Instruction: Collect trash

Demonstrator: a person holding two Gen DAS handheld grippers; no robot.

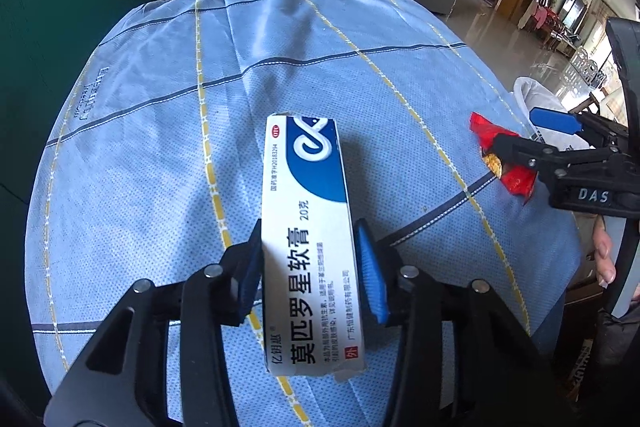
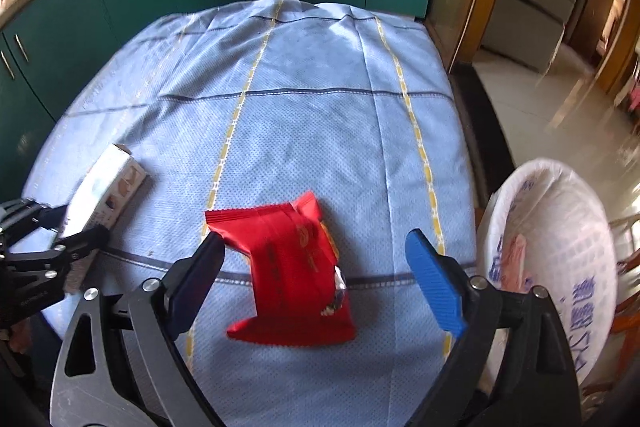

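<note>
A: How is the left gripper (image 1: 310,267) posed?

B: It is pointed steeply down at the tablecloth (image 1: 160,147), and its jaws are clamped on the white and blue ointment box (image 1: 308,227). The pads are pressed against the box's two long sides near its middle. The box is held lengthwise along the fingers, its blue end directed away from the gripper and its torn end lying nearest the camera.

A: And where is the box placed relative to the tablecloth?

B: It is seen over the cloth's middle, beside a yellow stripe. Whether its underside is touching the cloth cannot be told.

A: What is shown of the right gripper (image 2: 316,267)?

B: It is also angled steeply down, and its jaws are held wide apart. The red snack wrapper (image 2: 292,267) is lying flat on the tablecloth between the two fingers. The black finger is set right at the wrapper's edge, though contact cannot be confirmed, and the blue pad is kept well clear of it.

A: Is anything else seen near the cloth?

B: A white plastic bag (image 2: 560,247) with blue print is seen open just past the cloth's right edge. In the left wrist view, fingertips of a hand (image 1: 604,251) are glimpsed beside the right gripper's handle.
</note>
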